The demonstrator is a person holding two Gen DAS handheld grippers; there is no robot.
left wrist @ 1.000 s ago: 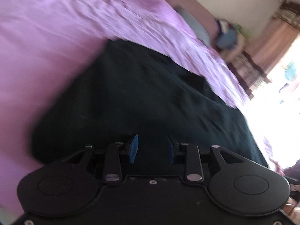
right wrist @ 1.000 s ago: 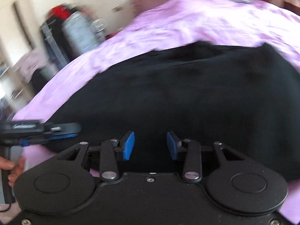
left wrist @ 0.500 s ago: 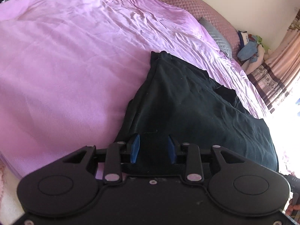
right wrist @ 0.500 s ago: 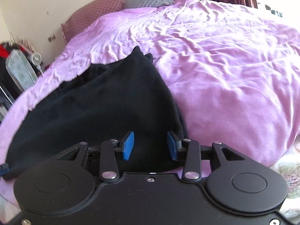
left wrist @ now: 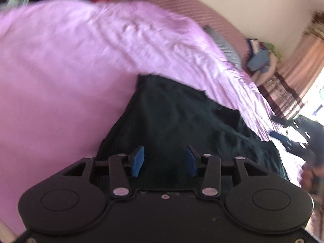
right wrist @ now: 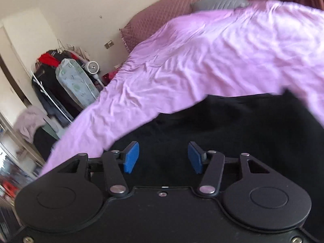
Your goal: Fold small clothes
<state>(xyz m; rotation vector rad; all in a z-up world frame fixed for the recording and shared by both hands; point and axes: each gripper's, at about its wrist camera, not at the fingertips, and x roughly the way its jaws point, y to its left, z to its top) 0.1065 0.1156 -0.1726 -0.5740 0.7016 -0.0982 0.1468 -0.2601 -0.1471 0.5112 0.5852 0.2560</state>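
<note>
1. Left wrist view: the left tongs (left wrist: pixel 164 161) hang over the dark garment (left wrist: pixel 182 125), which lies spread on the purple bed cover (left wrist: pixel 60 70) near the bed's near edge. The jaws are opening, released, with only cloth below the 2 blue pads (left wrist: pixel 138 160); nothing is pinched. A grey pillow (left wrist: pixel 224 44) sits by the headboard. The picture is blurred.

2. Right wrist view: the right tongs (right wrist: pixel 163 158) are over the same dark garment (right wrist: pixel 232 133). Their jaws are opening too, holding nothing. The purple bed cover (right wrist: pixel 202 60) reaches toward the quilted headboard (right wrist: pixel 162 14); a clothes rack (right wrist: pixel 52 81) stands beyond the bed's side edge.
</note>
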